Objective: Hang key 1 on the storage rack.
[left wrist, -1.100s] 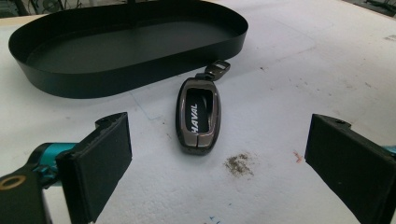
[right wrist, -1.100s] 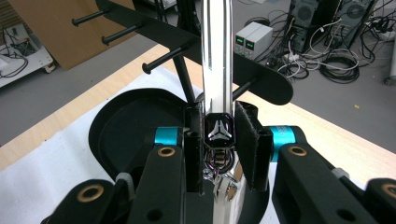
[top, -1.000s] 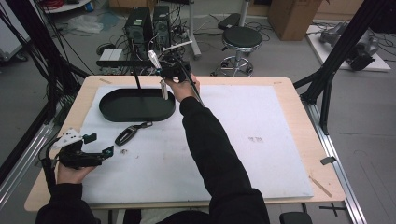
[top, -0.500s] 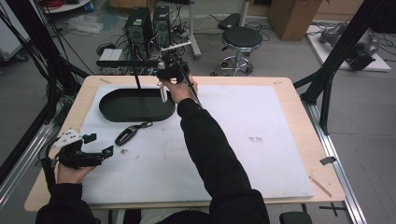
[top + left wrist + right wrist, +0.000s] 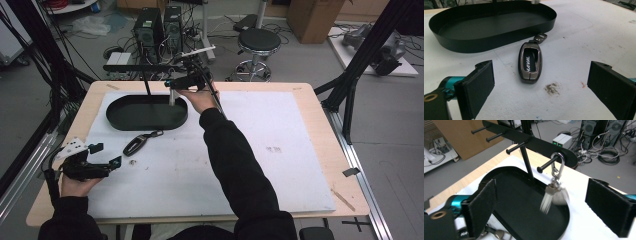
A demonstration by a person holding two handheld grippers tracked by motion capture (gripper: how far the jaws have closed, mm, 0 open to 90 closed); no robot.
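Left hand-held gripper (image 5: 102, 156): held low at the near left corner of the surface, jaws spread wide and holding nothing; in the left gripper view its two black pads frame the key fob without touching it.
Right hand-held gripper (image 5: 181, 83): raised over the far right end of the tray, close to the rack; in the right gripper view its jaws stand wide apart with nothing between the pads.
Key fob (image 5: 530, 61): lies flat on the white mat just beside the near wall of the tray, apart from it; dark metal-look case with the word HAVAL on its face and a small clasp at the end that points toward the tray.
Tray (image 5: 114, 120): black, oval, shallow, sitting on the far left part of the mat.
Rack (image 5: 529, 138): black bar on a thin post rising from the tray, with pegs sticking out toward the person.
Keychain (image 5: 554, 192): silver carabiner hooked over the end peg, a pale tassel-like piece hanging below it above the tray; that piece is blurred.
Surface (image 5: 320, 125): light wooden top covered by a white mat with a few small stains.
Background: stool, computer towers and cables on the floor beyond.
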